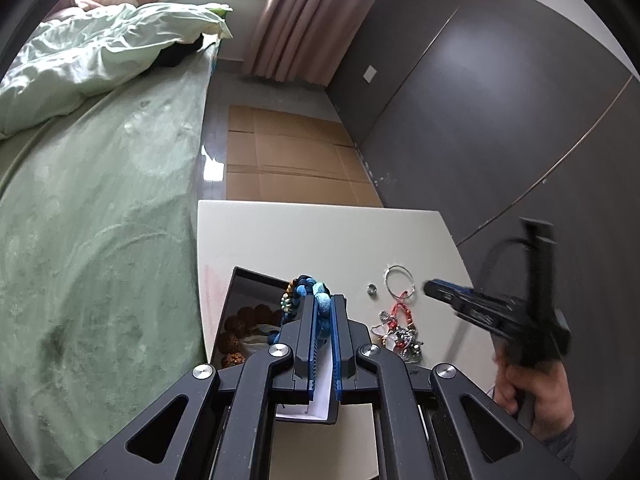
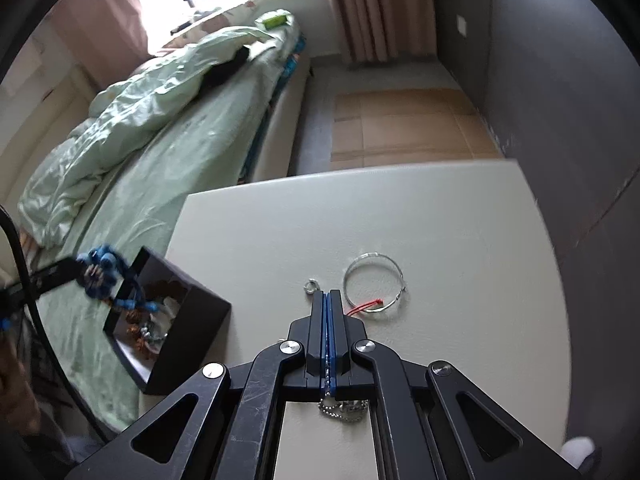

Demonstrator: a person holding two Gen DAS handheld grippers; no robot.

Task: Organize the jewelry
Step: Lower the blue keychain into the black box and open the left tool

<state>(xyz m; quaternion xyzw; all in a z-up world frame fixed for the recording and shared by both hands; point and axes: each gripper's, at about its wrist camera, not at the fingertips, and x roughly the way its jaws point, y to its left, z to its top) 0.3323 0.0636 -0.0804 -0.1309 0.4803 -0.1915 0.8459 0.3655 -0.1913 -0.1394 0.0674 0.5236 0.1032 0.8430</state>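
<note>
My left gripper (image 1: 323,299) is shut on a blue bead necklace (image 1: 320,300) and holds it over the open black jewelry box (image 1: 240,292), which holds brown bead bracelets. The necklace (image 2: 102,272) also shows dangling above the box (image 2: 192,332) in the right wrist view. My right gripper (image 2: 328,294) is shut on a silver ball chain (image 2: 344,408) that hangs beneath it over the white table (image 2: 400,220). A silver bangle (image 2: 374,284) with a red cord and a small silver ring (image 2: 311,287) lie just ahead of it. A heap of charms (image 1: 400,332) lies on the table.
A bed with a green cover (image 1: 100,200) runs along the table's left edge. Flattened cardboard (image 1: 296,152) lies on the floor beyond the table. A dark wall (image 1: 500,120) stands on the right.
</note>
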